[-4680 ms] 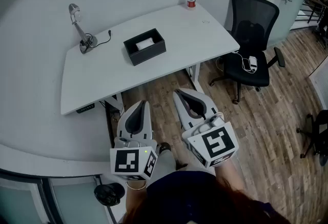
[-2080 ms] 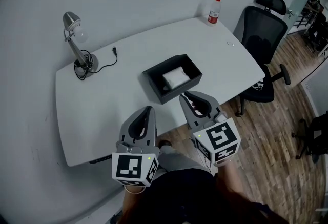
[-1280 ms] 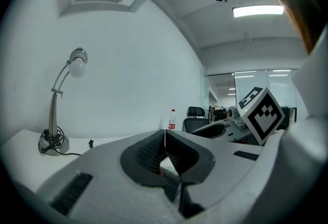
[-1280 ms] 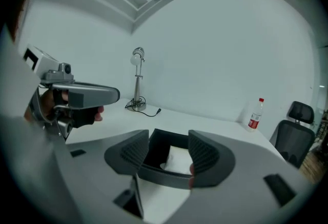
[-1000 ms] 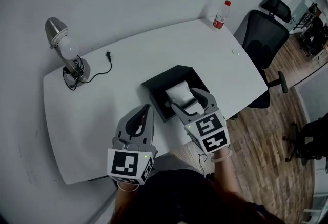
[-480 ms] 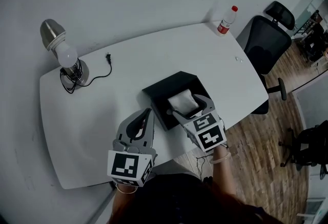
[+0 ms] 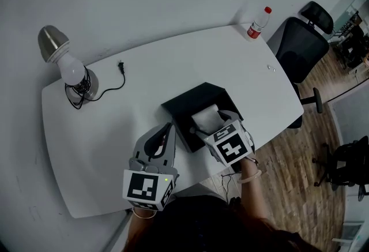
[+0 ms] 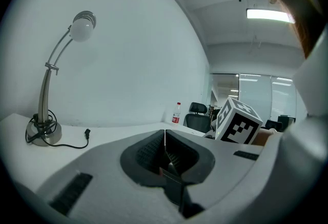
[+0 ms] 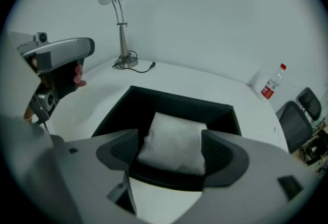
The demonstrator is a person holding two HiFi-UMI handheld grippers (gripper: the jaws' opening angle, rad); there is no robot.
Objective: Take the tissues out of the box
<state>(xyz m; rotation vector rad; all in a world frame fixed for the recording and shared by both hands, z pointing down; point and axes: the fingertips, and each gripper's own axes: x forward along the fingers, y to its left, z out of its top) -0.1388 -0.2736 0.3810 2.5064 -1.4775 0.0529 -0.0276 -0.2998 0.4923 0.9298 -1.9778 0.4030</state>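
A black open box (image 7: 187, 105) sits near the front edge of the white table (image 7: 144, 78), with a white pack of tissues (image 7: 206, 117) lying inside. My right gripper (image 7: 214, 123) hangs over the box's near side, its jaws opening. In the right gripper view the tissues (image 9: 174, 138) show between the two pads (image 9: 121, 149), which stand apart from the pack's sides, above the box (image 9: 169, 102). My left gripper (image 7: 168, 128) hovers left of the box above the table edge, its jaws shut with nothing between them (image 8: 165, 142).
A desk lamp (image 7: 64, 66) with a loose cord stands at the table's back left. A water bottle (image 7: 258, 21) is at the back right corner. A black office chair (image 7: 305, 43) stands right of the table on the wooden floor.
My right gripper has moved forward and down over the box and its jaws have spread wider round the tissue pack. The left gripper has stayed beside the box.
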